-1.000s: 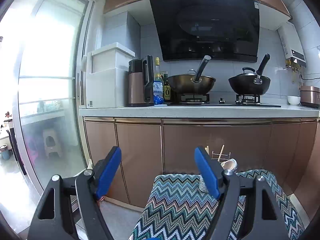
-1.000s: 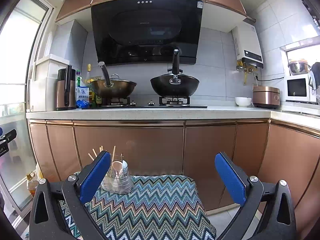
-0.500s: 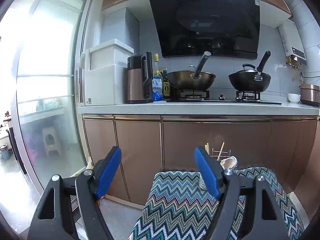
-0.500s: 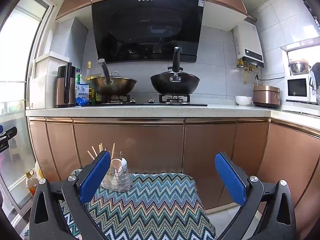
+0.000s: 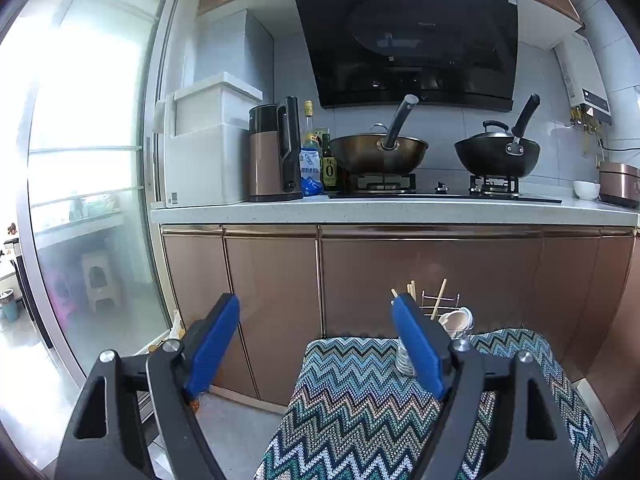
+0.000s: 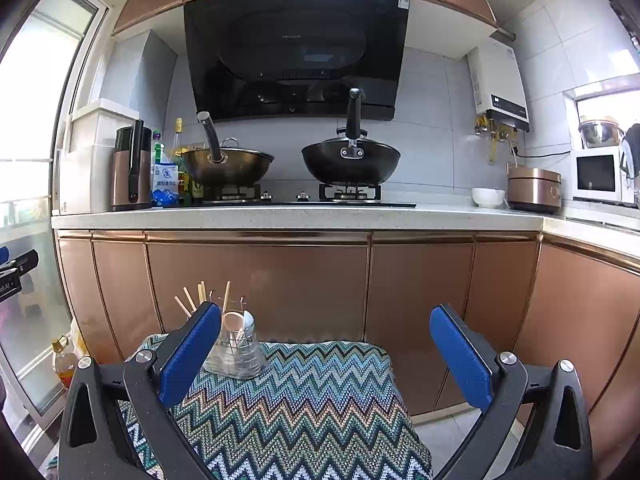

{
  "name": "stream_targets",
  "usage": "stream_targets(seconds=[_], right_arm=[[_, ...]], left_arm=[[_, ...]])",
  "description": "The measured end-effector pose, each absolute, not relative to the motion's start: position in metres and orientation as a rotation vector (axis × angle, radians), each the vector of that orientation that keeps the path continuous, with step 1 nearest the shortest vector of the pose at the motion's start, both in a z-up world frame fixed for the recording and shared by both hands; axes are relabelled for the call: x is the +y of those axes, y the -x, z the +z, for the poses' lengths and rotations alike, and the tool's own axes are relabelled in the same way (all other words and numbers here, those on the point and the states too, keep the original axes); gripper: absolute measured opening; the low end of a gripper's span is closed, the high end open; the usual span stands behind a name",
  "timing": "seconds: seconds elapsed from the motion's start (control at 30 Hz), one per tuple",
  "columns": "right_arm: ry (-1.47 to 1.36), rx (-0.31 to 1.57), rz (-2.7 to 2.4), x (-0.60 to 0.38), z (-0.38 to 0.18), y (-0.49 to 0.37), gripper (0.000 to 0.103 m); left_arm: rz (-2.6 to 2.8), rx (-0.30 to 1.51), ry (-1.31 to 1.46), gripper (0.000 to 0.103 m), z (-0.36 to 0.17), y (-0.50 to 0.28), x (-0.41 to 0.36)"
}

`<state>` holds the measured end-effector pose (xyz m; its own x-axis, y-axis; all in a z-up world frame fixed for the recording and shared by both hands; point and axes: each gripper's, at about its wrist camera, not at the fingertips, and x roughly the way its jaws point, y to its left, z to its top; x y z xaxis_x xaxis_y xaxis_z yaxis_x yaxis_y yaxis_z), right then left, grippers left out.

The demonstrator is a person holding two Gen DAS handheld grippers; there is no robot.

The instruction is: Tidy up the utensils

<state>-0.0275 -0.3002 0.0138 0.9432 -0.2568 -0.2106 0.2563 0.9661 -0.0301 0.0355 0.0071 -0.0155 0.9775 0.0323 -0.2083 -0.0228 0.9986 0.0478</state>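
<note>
A clear utensil holder (image 6: pixel 234 350) stands at the far left of a stool covered by a zigzag cloth (image 6: pixel 312 400). Wooden chopsticks (image 6: pixel 202 292) and pale spoons (image 6: pixel 240 322) stick up out of it. My right gripper (image 6: pixel 326 320) hovers open over the cloth, its left finger (image 6: pixel 188 356) in front of the holder. In the left wrist view the holder (image 5: pixel 456 320) peeks out behind the right finger (image 5: pixel 418 344). My left gripper (image 5: pixel 316 320) is to the left of the holder. Its jaws are opening with nothing between them.
Copper cabinet doors (image 6: pixel 256 284) rise just behind the stool, under a white counter (image 6: pixel 280 216) with two woks (image 6: pixel 350 160), a kettle (image 5: pixel 274 152) and bottles. A glass sliding door (image 5: pixel 88 184) is on the left. An oil bottle (image 6: pixel 64 362) stands on the floor.
</note>
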Motion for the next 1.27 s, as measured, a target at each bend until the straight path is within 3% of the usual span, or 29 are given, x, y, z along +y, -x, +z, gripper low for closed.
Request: stream_targets(seconds=[1.27], right_arm=[[0.015, 0.225, -0.277, -0.2998, 0.0119, 0.0296, 0.103]], left_arm=[[0.071, 0.198, -0.068, 0.081, -0.0163, -0.0343, 0.0056]])
